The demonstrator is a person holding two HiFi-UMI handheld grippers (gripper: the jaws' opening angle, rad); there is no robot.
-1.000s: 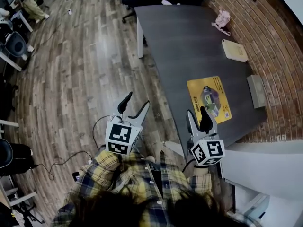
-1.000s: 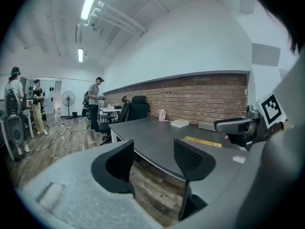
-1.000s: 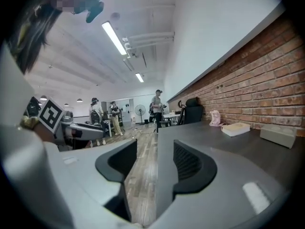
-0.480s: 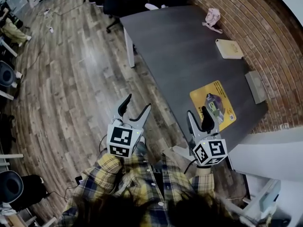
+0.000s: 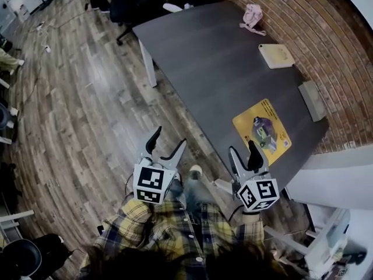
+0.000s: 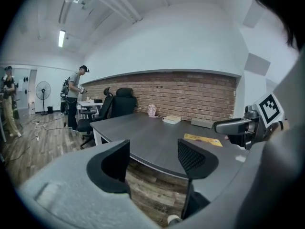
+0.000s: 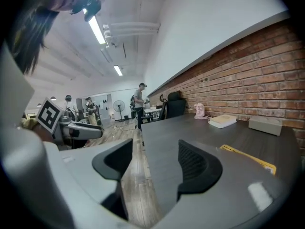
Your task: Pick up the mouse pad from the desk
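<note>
A yellow mouse pad (image 5: 261, 132) with a printed picture lies flat on the dark grey desk (image 5: 215, 63), near its right end. In the left gripper view the mouse pad (image 6: 202, 139) is a thin yellow strip; the right gripper view shows the mouse pad (image 7: 248, 159) edge-on. My right gripper (image 5: 245, 152) hovers at the desk's near edge, just short of the pad, jaws opening with nothing between them. My left gripper (image 5: 166, 143) hangs over the wooden floor left of the desk, jaws opening, also empty.
On the desk stand a cream book (image 5: 276, 55), a grey box (image 5: 312, 100) by the brick wall and a pink object (image 5: 252, 15) at the far end. Office chairs (image 5: 125, 4) stand beyond the desk. People (image 6: 75, 95) stand farther off in the room.
Both grippers have drifted toward the desk's near edge and their jaws stand wider. The desk and mouse pad sit higher and more to the left in the head view.
</note>
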